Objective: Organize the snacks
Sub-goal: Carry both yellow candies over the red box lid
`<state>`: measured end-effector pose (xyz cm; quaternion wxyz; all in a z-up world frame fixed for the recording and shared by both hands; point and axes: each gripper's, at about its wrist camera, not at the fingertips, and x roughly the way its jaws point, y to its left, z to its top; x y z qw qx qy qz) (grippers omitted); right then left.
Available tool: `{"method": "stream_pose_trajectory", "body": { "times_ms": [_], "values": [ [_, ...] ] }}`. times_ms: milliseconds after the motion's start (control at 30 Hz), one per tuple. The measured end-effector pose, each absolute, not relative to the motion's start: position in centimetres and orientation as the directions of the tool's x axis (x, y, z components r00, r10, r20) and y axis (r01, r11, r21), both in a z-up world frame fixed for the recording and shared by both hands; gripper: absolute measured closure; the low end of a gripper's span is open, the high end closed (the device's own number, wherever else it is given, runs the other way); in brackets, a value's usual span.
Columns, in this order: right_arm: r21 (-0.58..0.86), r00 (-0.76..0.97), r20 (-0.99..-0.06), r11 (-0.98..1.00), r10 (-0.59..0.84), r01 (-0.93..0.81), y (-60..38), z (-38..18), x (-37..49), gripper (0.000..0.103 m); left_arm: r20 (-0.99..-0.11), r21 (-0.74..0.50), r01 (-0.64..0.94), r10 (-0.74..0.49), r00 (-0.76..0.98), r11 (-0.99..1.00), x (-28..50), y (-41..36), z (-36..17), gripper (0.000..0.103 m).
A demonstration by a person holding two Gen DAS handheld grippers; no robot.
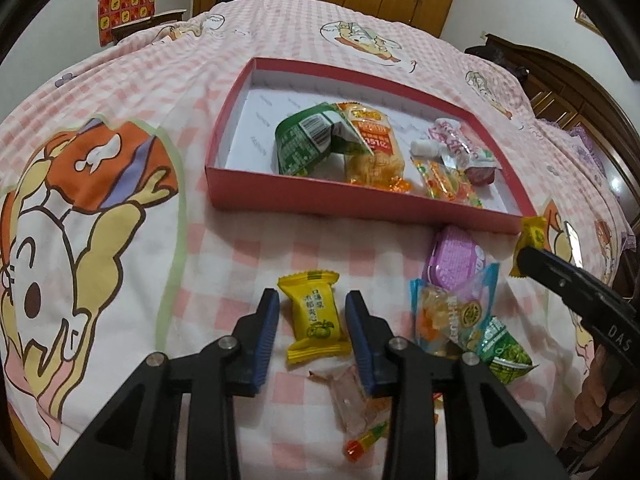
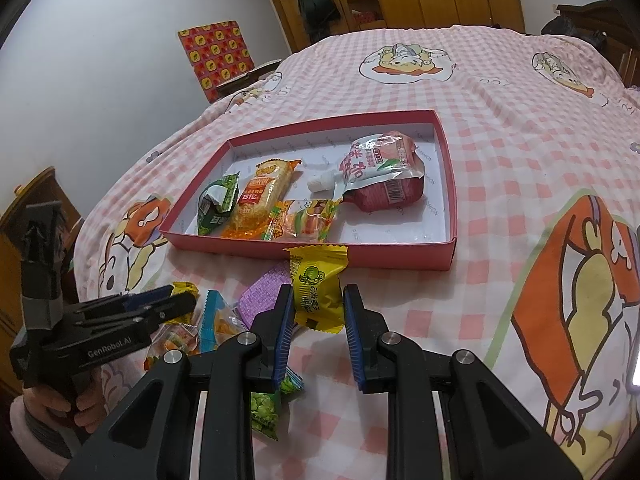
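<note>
Crinkly yellow packet [image 2: 319, 292] pinched between ribbed blue fingers [image 2: 283, 332].

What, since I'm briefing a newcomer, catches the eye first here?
The red box mid-bed, holding several snacks, stands out first. Just before it, the right gripper holds a yellow packet in its jaws, while the left gripper frames a second yellow packet lying on the pink checked bedcover.

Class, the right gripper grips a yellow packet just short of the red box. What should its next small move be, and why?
Probably ease the right gripper forward over the near wall of the box, then release. Its yellow packet hangs just short of that wall, and other snacks already lie inside.
</note>
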<state>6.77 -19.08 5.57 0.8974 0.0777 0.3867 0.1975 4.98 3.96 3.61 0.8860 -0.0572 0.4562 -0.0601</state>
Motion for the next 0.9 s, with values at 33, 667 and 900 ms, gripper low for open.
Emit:
{"method": "stream_pose_trajectory", "body": {
  "times_ms": [33, 667, 900],
  "values": [
    [0.292, 0.622, -0.664, 0.91, 0.415, -0.294, -19.1, 5.5, 6.8, 0.077, -0.805, -0.151, 0.053, -0.154, 0.573, 0.987, 5.0, 4.0, 3.5, 0.082],
    [0.251, 0.645, -0.654, 0.917, 0.397, -0.31, -18.5, 7.3, 8.1, 0.077, -0.71, -0.142, 0.082, -0.16, 0.685, 0.986, 8.1, 4.2, 9.3, 0.083],
    [0.232, 0.664, -0.653, 0.931, 0.365, -0.283, -19.0, 7.9, 9.8, 0.077, -0.691, -0.166, 0.066, -0.164, 0.704, 0.984, 11.8, 4.5, 10.1, 0.083]
  ]
}}
